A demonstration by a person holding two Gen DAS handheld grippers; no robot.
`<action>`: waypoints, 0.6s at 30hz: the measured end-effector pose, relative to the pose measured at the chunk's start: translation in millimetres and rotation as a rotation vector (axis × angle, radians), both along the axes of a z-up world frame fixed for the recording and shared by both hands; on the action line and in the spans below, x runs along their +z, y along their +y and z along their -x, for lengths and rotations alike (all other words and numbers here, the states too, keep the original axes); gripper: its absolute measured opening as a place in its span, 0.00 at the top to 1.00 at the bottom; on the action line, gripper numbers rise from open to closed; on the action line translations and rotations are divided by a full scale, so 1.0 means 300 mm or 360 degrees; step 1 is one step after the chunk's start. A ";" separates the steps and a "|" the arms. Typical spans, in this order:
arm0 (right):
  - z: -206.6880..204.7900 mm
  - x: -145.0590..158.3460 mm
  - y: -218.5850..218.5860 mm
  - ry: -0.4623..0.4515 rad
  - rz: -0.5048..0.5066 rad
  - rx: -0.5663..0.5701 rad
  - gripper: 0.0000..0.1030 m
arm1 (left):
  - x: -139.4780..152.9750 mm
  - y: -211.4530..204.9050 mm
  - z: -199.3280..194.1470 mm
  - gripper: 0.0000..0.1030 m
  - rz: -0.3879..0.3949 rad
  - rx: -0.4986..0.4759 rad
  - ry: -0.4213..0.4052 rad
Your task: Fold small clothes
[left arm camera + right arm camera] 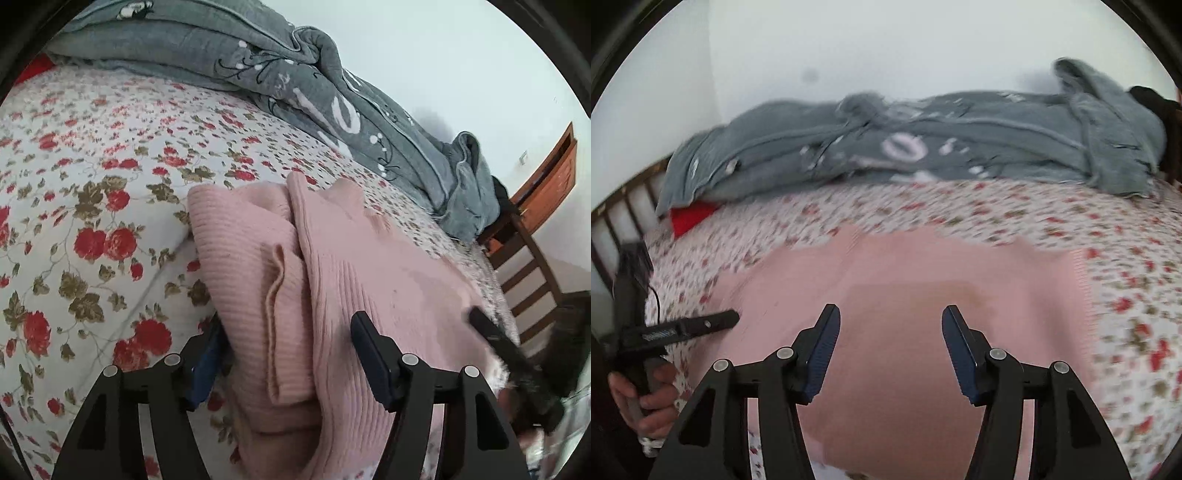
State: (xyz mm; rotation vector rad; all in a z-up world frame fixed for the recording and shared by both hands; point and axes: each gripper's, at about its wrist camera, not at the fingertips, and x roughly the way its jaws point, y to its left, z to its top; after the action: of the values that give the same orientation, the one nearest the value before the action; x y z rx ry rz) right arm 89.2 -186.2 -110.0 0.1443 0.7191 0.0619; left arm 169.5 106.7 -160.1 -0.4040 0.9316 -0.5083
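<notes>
A pink ribbed knit sweater (332, 280) lies on the floral bed sheet (92, 192), with a sleeve folded over its left side. My left gripper (284, 354) is open; its jaws stand wide on either side of the sweater's folded left edge, the left finger partly hidden under the fabric. In the right wrist view the sweater (905, 295) is spread flat and blurred. My right gripper (890, 350) is open and empty just above the sweater's middle. The left gripper (701, 325) also shows at the sweater's left edge, held by a hand.
A crumpled grey quilt (332, 96) lies along the far side of the bed, also in the right wrist view (923, 147). A wooden chair (532, 258) stands by the bed's end. A red cloth (690, 218) and a slatted headboard (624, 221) are at left.
</notes>
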 end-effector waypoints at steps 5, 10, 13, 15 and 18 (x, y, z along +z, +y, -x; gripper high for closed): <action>-0.081 -0.098 0.083 0.0091 0.0186 -0.0079 0.46 | -0.021 0.038 -0.002 0.38 0.0080 -0.0005 0.0033; -0.011 -0.086 0.114 0.0071 0.0299 -0.0112 0.46 | -0.021 0.034 0.010 0.38 0.0067 -0.0023 0.0004; 0.055 -0.088 0.114 0.0076 0.0308 -0.0103 0.46 | -0.022 0.026 0.008 0.38 0.0061 -0.0026 -0.0003; 0.112 -0.095 0.119 0.0082 0.0329 -0.0089 0.46 | -0.023 0.022 0.007 0.37 0.0056 -0.0032 -0.0011; 0.186 -0.104 0.125 0.0108 0.0326 -0.0093 0.46 | -0.028 0.023 0.009 0.36 0.0060 -0.0044 -0.0023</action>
State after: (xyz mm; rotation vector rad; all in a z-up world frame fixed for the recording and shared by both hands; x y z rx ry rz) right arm 33.3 -148.7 -141.3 -0.0286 0.7841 -0.0724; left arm 166.9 113.6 -168.5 -0.4215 0.9161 -0.5540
